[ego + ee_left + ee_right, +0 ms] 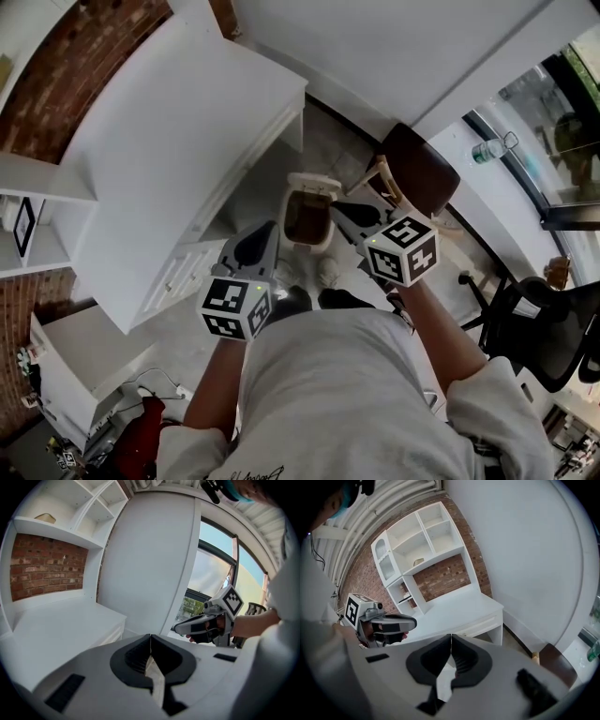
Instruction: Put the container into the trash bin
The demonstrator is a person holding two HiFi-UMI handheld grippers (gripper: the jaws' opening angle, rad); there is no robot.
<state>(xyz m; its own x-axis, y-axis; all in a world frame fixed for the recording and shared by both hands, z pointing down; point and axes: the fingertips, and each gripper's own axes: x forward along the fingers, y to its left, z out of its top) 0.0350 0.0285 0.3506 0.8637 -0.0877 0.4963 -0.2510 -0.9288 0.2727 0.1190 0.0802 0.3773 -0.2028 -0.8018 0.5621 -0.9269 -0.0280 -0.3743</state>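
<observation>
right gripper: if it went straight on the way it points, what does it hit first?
Most likely the white desk: in its own view the shut right gripper lines up with the desk's edge. Depth is unclear; nothing nearer shows.

Trash bin (313,180) interior reads dark from your head view — contents can't be told. Shelf item (45,517) is too small to identify — your torso (347,394) blocks the floor (342,155) underneath you.

- White worktop (178,141) with drawers, set against a brick wall (84,66).
- White shelving (422,541) above it.
- Grey floor (342,141); brown chair (422,169); black office chair (544,323); daylit window (213,569).
</observation>
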